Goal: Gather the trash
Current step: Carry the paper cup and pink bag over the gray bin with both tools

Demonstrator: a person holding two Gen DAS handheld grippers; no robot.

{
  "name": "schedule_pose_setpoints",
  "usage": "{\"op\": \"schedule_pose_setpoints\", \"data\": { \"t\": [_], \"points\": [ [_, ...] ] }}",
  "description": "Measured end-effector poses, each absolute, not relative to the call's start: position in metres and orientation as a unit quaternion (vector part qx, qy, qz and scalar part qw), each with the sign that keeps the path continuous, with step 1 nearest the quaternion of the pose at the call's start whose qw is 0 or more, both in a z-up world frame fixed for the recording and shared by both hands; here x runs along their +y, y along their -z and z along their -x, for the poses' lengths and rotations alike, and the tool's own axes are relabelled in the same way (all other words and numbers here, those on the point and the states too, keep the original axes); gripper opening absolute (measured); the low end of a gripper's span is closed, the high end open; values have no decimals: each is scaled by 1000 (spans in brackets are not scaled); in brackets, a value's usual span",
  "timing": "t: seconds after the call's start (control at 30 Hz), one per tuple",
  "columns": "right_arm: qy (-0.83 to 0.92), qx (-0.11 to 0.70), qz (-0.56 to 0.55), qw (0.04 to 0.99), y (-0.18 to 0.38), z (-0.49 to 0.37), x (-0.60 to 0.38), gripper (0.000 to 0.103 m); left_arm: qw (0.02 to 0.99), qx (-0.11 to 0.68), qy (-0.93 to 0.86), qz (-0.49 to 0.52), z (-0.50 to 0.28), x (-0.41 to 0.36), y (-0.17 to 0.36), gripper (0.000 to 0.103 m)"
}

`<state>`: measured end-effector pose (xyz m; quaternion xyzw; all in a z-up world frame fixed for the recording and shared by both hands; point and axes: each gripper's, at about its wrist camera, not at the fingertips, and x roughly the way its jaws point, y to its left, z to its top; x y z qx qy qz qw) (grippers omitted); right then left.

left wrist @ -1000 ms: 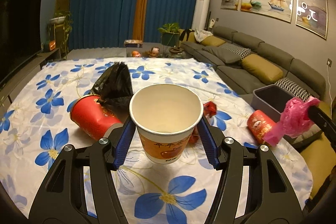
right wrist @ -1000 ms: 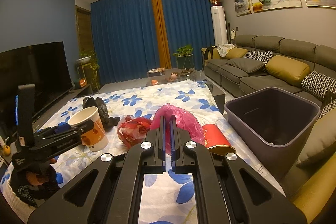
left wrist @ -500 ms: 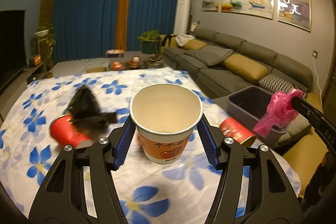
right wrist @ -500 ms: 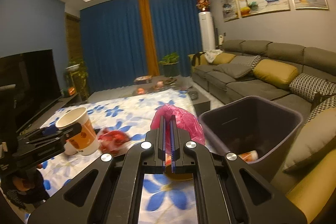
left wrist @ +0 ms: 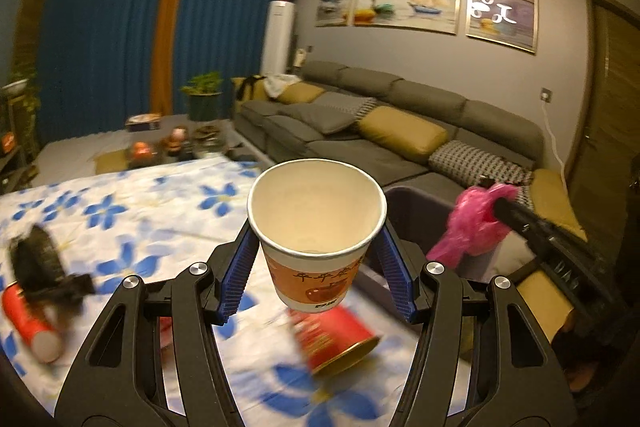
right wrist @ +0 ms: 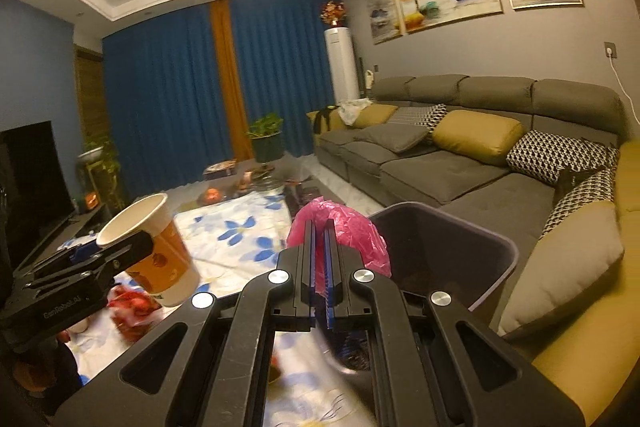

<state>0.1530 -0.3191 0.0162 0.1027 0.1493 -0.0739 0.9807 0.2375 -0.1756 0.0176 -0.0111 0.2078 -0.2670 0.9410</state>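
At the centre of the left wrist view, the left gripper (left wrist: 316, 247) clamps an upright paper cup (left wrist: 316, 227) between its ribbed blue pads, jaws held about halfway apart, above the floral-clothed table (left wrist: 132, 211). The right gripper (right wrist: 320, 259) is pinched nearly closed on a crinkled pink plastic bag (right wrist: 352, 231), held at the near rim of the dark, smooth-walled bin (right wrist: 460, 259) beside the sofa. A red can (left wrist: 340, 339) lies tipped below the cup.
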Motion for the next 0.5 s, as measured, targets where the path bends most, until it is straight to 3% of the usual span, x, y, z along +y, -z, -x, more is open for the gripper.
{"op": "schedule_pose_setpoints", "data": {
  "t": [0.5],
  "points": [
    [99,169,-134,971,7,-175,-375,5,921,229,316,-6,-281,-265,0,58]
  ]
}}
